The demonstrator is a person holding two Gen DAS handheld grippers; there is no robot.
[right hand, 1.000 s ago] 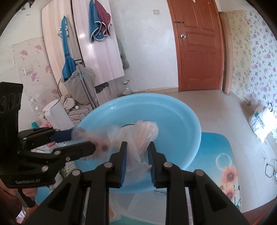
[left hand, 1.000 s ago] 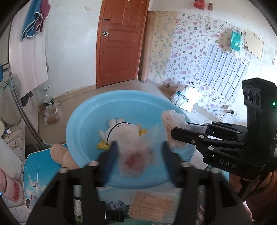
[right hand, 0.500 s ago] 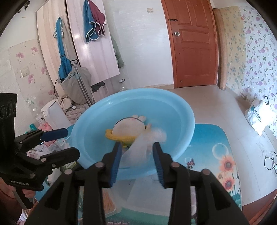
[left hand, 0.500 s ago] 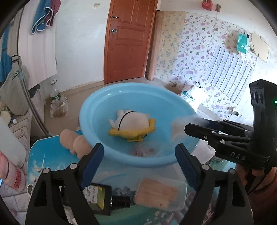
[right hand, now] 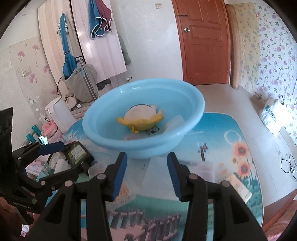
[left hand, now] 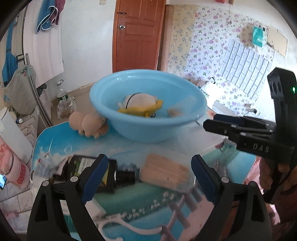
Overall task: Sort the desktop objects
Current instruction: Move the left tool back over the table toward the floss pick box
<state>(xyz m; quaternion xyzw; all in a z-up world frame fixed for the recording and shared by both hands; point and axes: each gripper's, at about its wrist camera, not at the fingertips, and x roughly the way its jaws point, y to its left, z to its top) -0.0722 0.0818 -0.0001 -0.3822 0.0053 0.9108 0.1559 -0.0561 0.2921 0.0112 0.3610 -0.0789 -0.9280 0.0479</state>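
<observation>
Printed tabletop (right hand: 232, 133) supports a blue basin (left hand: 148, 129) containing a white-and-yellow plush toy (left hand: 141, 103) and a crumpled clear bag (right hand: 174, 121). Left gripper (left hand: 148, 178) jaws are opening wide, empty, above a clear box of wooden sticks (left hand: 165, 171). Right gripper (right hand: 147, 174) jaws are opening, nothing between them.

Brown wooden door (right hand: 205, 42) at upper centre, floral wallpaper (right hand: 276, 46) on the right, towels (right hand: 98, 16) hanging upper left, pale floor (right hand: 232, 100)
</observation>
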